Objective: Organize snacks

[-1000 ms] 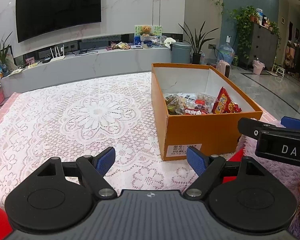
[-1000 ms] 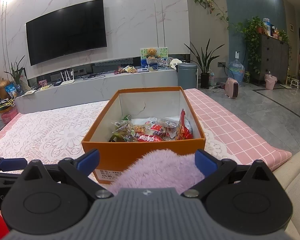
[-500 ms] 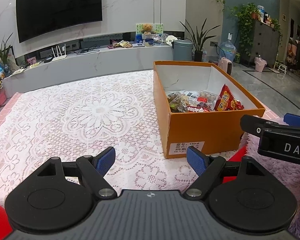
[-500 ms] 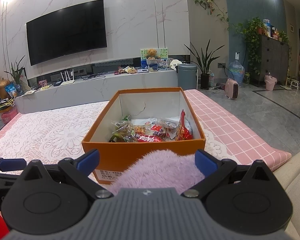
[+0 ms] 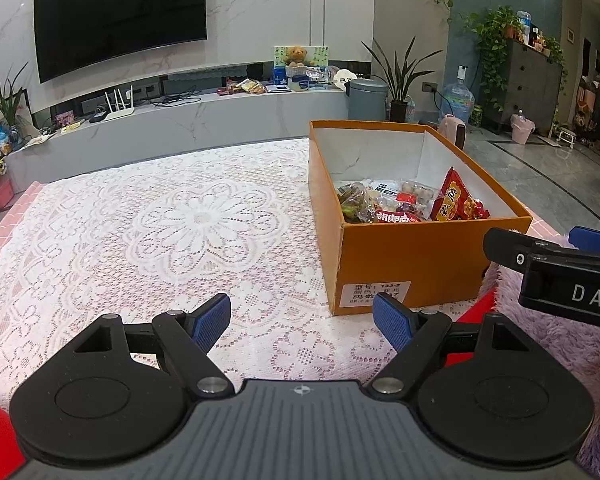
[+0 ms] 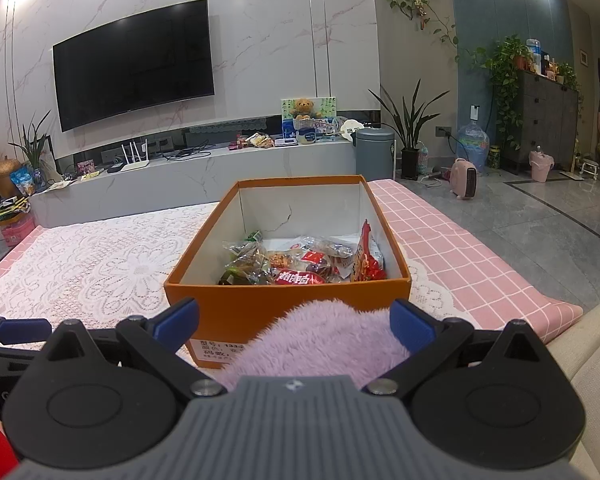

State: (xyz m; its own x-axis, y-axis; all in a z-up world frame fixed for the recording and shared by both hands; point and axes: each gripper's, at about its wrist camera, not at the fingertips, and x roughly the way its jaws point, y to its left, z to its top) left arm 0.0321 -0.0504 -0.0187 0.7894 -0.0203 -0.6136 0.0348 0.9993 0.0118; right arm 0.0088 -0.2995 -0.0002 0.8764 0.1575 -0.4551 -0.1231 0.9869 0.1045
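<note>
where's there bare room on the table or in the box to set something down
The lace tablecloth left of the orange box lies bare up to its far edge. Inside the box, the far half by the white back wall is free; the snack packets crowd the near end. The pink checked strip right of the box is bare too.

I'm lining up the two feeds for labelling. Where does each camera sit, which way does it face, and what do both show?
Left wrist: on the left tool, facing the lace tablecloth, orange box to its right; right tool enters at right.
Right wrist: on the right tool, straight at the orange box; purple fluffy fabric between open fingers.
Shared: box, snacks, TV.
</note>
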